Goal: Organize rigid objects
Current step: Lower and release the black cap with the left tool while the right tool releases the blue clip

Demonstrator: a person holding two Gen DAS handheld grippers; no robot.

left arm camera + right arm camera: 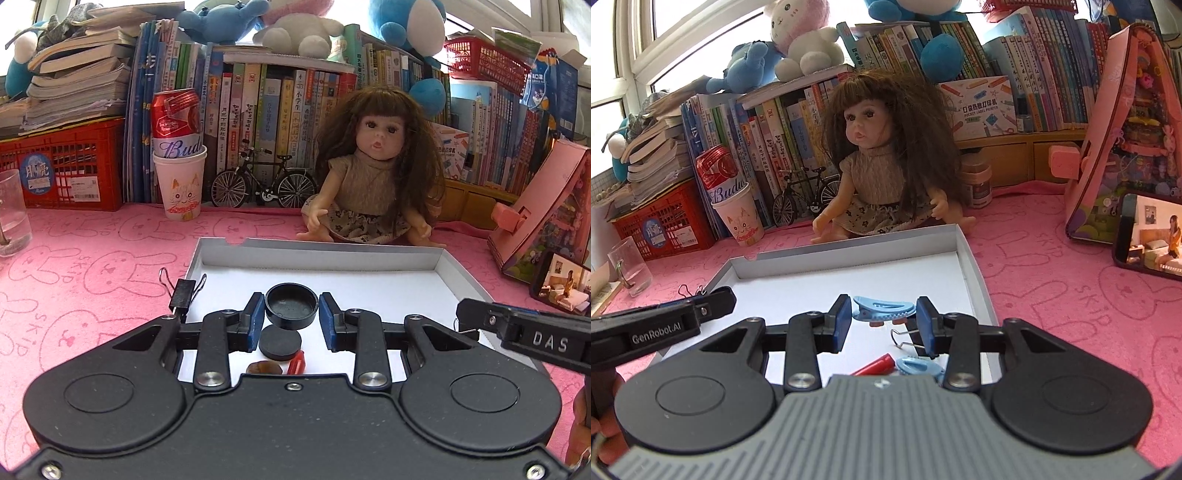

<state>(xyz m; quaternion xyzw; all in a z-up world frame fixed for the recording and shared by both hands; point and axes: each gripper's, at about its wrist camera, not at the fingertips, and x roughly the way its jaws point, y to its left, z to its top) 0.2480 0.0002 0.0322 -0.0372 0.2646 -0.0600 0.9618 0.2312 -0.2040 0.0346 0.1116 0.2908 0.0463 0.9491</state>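
Pink cloth (110, 258), white tray (332, 254): left gripper (291, 317) clamping one black cap (291, 305), right gripper (882, 319) one blue clip (882, 309).

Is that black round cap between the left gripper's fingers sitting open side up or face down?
Open side up. The left wrist view shows the black cap with its raised rim and hollow inside facing the camera, resting in the white tray.

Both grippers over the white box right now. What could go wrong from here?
1. The black cap is round and held only at its sides by the left gripper; it may slip or rotate out.
2. The right gripper straddles the blue hair clip, but a binder clip lies by its right finger and might get caught.
3. Both grippers crowd one white box and may collide.
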